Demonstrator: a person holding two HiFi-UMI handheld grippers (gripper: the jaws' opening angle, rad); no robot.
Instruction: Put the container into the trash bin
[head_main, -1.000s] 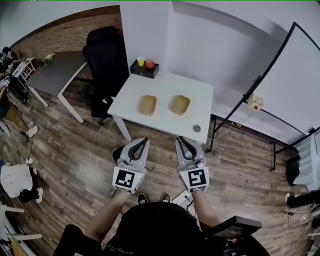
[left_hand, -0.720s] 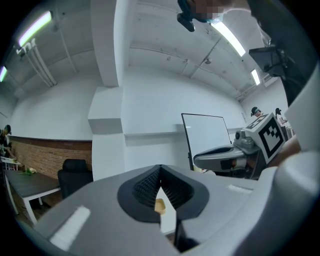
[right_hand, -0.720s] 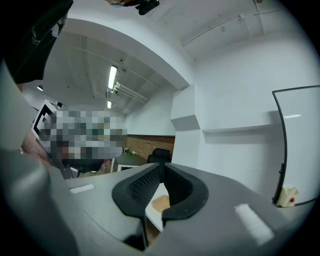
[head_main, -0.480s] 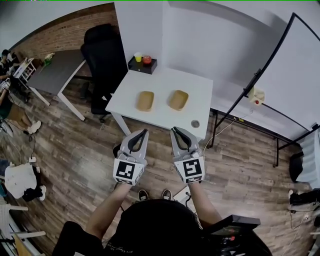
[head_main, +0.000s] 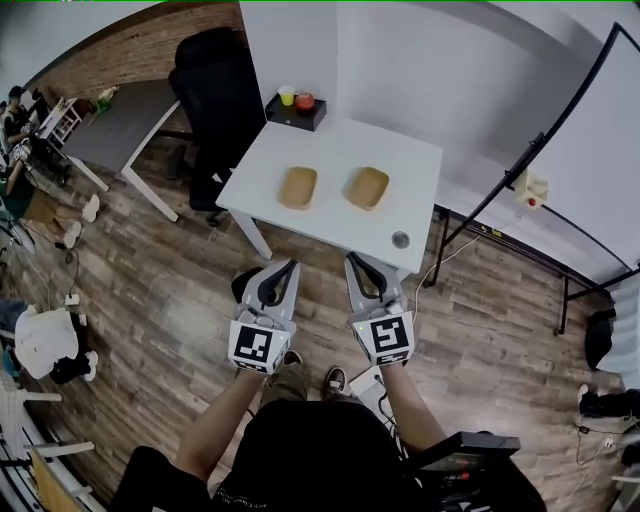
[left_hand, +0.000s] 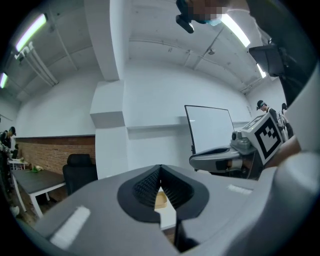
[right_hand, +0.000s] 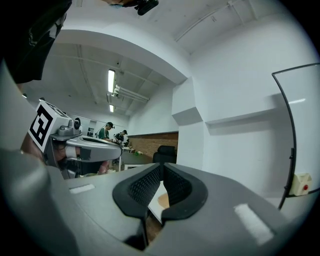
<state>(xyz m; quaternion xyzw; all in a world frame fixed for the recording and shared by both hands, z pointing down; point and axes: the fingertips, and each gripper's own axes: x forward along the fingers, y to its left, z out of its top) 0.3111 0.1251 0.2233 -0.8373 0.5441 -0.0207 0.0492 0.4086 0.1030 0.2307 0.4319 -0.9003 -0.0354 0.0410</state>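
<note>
Two shallow brown containers lie side by side on the white table (head_main: 340, 232): one on the left (head_main: 298, 187) and one on the right (head_main: 367, 187). My left gripper (head_main: 290, 266) and right gripper (head_main: 352, 261) hover side by side over the floor, short of the table's near edge. Both are shut and hold nothing. A sliver of brown container (left_hand: 161, 200) shows below the left gripper (left_hand: 160, 172) in its own view. The right gripper (right_hand: 162, 169) frames another brown sliver (right_hand: 164, 199). A dark round object (head_main: 245, 284) sits on the floor, half hidden by the left gripper.
A small grey round thing (head_main: 401, 239) lies near the table's front right corner. A black box (head_main: 295, 113) at the back holds a yellow cup (head_main: 287, 95) and a red fruit (head_main: 305, 101). A black chair (head_main: 215, 95) and grey desk (head_main: 120, 120) stand left; a whiteboard stand (head_main: 540, 160) right.
Both grippers stay shut and side by side, rising slightly in the head view. The view has shifted a little, and the person's foot now shows beneath the grippers.
</note>
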